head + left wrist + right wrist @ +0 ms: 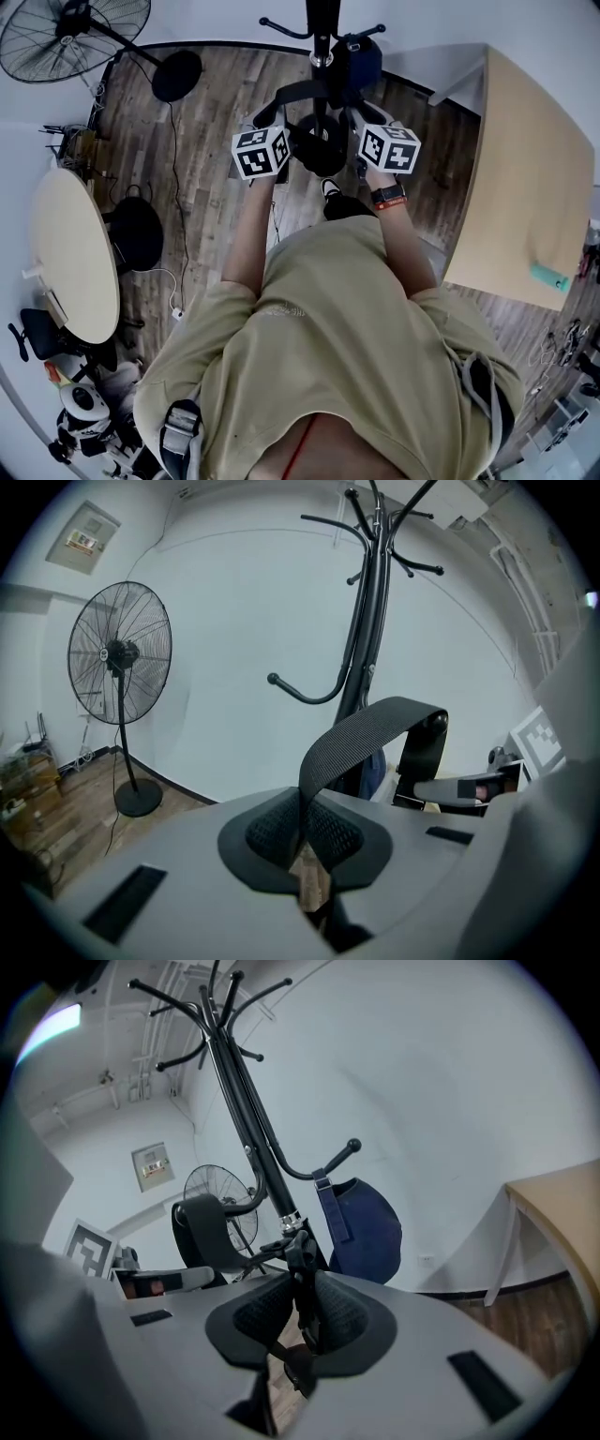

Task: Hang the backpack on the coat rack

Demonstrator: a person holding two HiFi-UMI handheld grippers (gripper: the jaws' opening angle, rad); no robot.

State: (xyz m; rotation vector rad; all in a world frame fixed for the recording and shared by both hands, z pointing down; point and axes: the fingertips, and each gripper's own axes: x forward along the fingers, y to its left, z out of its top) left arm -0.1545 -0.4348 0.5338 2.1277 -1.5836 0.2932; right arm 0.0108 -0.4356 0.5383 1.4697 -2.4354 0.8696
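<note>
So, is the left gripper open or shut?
Shut: the left gripper pinches the black strap between its jaws, and the strap loops upward from them.

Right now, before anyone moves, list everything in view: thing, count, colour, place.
Black metal coat rack: one, black, by the white wall ahead.
Navy blue fabric item: one, blue, hanging on a rack hook.
Black pedestal fan: one, black, left of the rack.
Round beige table: one, beige, left.
Rectangular beige table: one, beige, right.
Black woven strap: one, black, in left tool.
Black buckled strap: one, black, in right tool.
Left tool: one, grey, shut.
Right tool: one, grey, shut.
</note>
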